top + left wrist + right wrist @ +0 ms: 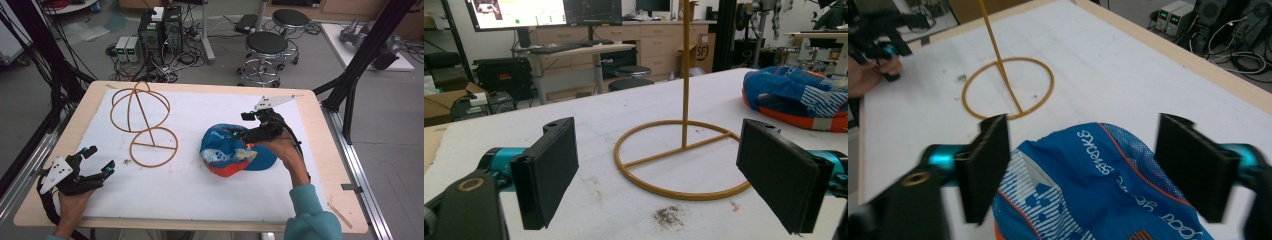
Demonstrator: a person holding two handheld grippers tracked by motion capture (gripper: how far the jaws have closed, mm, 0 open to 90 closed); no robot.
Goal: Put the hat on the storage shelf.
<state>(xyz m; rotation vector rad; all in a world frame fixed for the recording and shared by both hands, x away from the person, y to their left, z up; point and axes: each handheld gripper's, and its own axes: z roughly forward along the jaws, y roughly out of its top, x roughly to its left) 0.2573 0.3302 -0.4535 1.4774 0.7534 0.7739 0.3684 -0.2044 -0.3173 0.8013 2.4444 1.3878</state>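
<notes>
A blue cap with an orange brim and white lettering lies right of centre on the white mat. My right gripper hovers over its far side. In the right gripper view it stands open, jaws wide on either side of the cap's crown and not pressing it. A golden wire stand, a ring base with a post and a looped top, rises at the mat's left. My left gripper rests near the front left corner. It is open with nothing in it and faces the stand's base ring.
The wooden table edge frames the white mat. Black frame posts stand at the right, cables at the left. Stools and computer towers sit on the floor beyond. A small dirt smear marks the mat.
</notes>
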